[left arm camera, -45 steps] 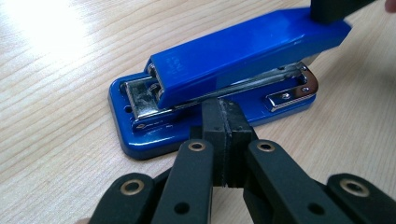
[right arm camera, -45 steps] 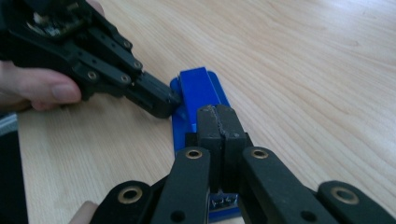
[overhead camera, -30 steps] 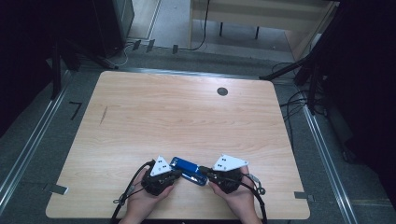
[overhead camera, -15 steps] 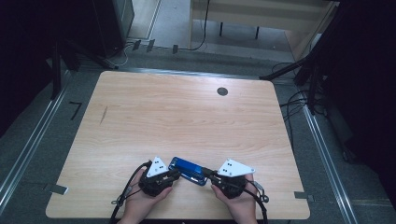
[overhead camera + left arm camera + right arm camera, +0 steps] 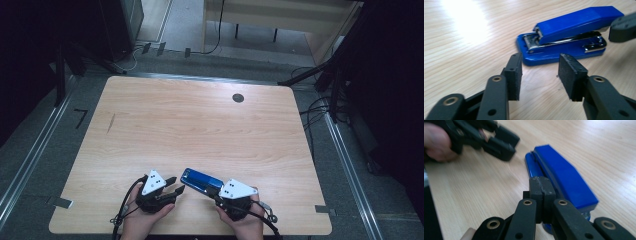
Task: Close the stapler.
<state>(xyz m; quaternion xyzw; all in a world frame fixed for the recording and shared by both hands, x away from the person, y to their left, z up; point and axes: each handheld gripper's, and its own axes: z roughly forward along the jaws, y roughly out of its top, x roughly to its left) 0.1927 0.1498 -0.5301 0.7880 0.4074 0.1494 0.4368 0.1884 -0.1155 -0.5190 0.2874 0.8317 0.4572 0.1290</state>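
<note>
Stapler (image 5: 564,37) lies loose; left claw (image 5: 539,75), just spreading and empty, should straddle its nose squarely; right claw (image 5: 542,195) rests pressed together.

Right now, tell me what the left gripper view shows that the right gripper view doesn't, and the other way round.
Left gripper view: the left gripper, its jaws apart with nothing between them after just opening, and the stapler side-on, with its metal magazine and front mouth visible.

Right gripper view: the right gripper, jaws closed pad to pad beside the stapler's near end, and a hand holding the left gripper beyond.

Both: the blue stapler lying on the wooden table.
</note>
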